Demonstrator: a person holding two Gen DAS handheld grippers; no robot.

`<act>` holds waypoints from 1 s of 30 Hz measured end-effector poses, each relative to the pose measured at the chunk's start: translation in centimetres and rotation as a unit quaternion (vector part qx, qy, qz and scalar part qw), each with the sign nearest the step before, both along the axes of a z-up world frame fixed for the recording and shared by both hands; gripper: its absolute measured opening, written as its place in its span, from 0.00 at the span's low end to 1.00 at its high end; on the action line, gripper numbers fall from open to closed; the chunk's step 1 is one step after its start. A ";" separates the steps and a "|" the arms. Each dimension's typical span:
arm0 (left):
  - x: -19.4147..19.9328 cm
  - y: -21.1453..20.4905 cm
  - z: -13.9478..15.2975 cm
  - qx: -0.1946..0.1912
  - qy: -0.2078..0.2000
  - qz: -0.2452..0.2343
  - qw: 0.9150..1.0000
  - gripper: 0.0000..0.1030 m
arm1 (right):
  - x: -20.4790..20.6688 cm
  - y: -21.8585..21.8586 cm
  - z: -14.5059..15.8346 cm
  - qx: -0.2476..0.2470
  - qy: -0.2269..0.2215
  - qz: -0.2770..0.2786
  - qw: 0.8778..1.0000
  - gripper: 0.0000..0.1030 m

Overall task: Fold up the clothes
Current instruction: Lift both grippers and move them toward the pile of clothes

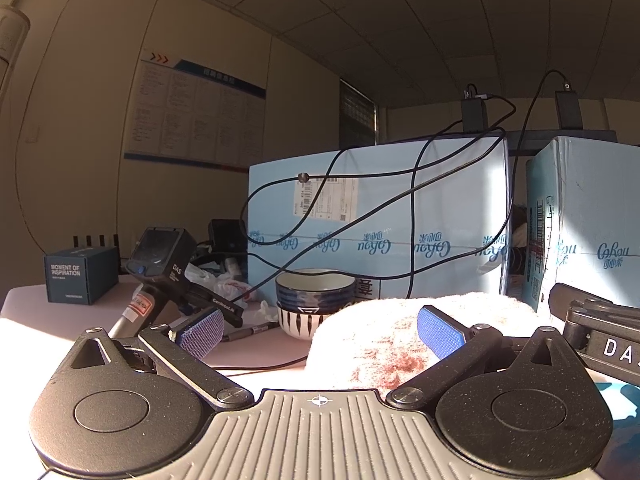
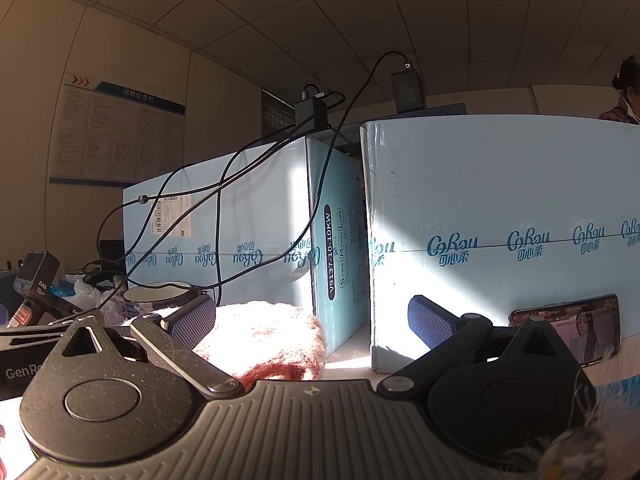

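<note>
Sunlight fell bright on a fluffy folded cloth (image 1: 384,336) that lay in a soft heap on the pale table (image 1: 60,332). It looked white with reddish patches. The left gripper (image 1: 320,330) sat low by the table with its two blue pads spread wide apart, and it held nothing. The cloth rose up between those pads and a bit past them. The right gripper (image 2: 310,316) was spread wide too and was empty. From that side the cloth (image 2: 268,336) showed just behind the left pad, and it looked more red-brown. Two striped bowls (image 1: 314,300) were stacked beside the cloth. A marker pen (image 1: 250,332) lay near them. Big light blue boxes (image 1: 376,220) stood behind, with black cables (image 1: 414,216) hanging over the front. A spare black gripper tool (image 1: 168,272) leaned farther left, next to a small dark box (image 1: 78,274). A phone (image 2: 576,328) with a lit screen leaned on the right-hand box.
</note>
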State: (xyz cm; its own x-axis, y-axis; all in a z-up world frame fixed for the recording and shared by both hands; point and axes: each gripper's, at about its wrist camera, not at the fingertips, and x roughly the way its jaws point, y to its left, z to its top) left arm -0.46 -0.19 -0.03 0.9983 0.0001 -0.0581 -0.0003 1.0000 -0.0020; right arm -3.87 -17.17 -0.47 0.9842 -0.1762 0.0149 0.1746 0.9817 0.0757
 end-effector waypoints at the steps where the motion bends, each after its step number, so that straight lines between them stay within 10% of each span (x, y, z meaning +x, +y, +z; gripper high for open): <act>1: -0.1 -0.1 0.0 0.001 -0.004 0.004 1.000 1.00 | -0.1 0.0 0.0 0.000 -0.002 -0.002 1.000 1.00; 20: -0.6 0.7 0.1 -0.035 -0.018 -0.040 0.998 1.00 | -6.8 0.7 1.0 0.036 -0.038 -0.094 0.994 1.00; 30: -3.1 0.5 0.3 -0.053 -0.110 -0.146 0.982 1.00 | -15.4 -0.8 2.9 0.125 -0.026 -0.092 0.988 1.00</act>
